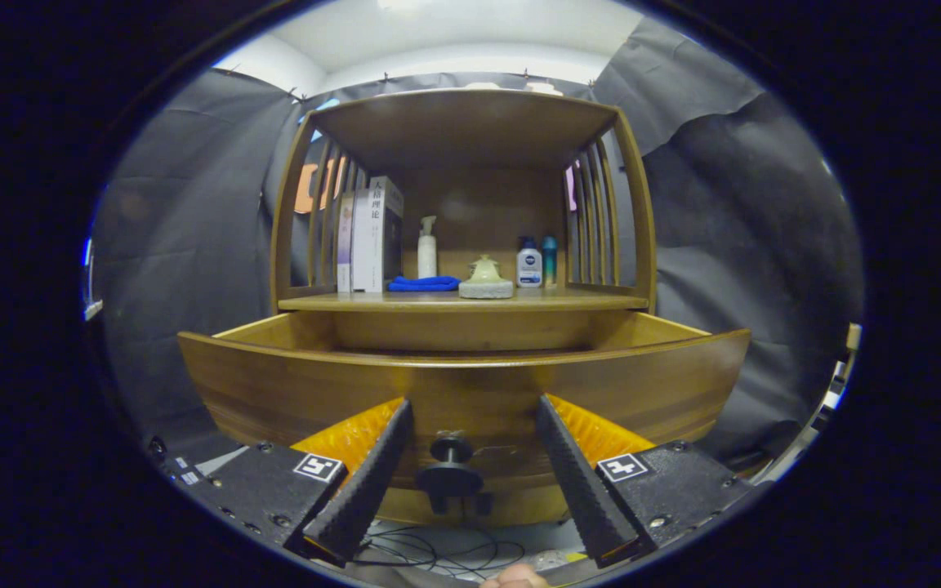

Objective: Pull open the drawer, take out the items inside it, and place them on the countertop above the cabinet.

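Note:
A wooden drawer point(462, 384) stands pulled out of the cabinet toward me, its front panel just ahead of the fingers. Its dark round knob point(450, 469) sits between my two fingers without either touching it. My gripper point(470, 408) is open, the fingertips close to the drawer front. The drawer's inside is hidden behind the front panel. Above the drawer lies the countertop point(585, 300), carrying a folded blue cloth point(424, 283), a pale green lidded dish point(486, 279), a white pump bottle point(427, 247), a white-and-blue bottle point(529, 264) and a teal bottle point(550, 260).
Several books point(368, 237) stand upright at the countertop's left, against slatted side rails. A wooden top shelf point(462, 122) roofs the countertop. Loose cables point(430, 551) lie on the floor below the drawer. A fingertip point(515, 578) shows under the gripper.

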Demonstrator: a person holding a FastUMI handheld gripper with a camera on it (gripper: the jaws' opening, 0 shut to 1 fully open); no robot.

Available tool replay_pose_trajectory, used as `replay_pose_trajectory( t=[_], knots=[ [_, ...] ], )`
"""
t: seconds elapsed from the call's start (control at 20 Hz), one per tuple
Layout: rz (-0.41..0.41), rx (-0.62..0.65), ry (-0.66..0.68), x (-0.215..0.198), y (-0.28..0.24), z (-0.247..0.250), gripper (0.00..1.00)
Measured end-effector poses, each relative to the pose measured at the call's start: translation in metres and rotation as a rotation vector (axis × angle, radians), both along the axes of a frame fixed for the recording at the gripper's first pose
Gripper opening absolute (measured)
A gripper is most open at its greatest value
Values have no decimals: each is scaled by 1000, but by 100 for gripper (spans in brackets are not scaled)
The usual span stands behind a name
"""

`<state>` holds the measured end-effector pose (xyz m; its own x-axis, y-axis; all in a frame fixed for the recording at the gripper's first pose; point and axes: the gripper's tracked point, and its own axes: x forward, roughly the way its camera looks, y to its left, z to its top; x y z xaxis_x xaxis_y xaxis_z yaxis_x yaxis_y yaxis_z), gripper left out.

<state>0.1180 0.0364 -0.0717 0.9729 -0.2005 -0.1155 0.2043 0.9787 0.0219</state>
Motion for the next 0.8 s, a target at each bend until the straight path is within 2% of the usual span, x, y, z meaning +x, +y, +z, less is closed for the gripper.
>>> replay_pose_trajectory(
  t=[0.8],
  knots=[
    [3, 12, 55, 48, -12, 7, 99]
  ],
)
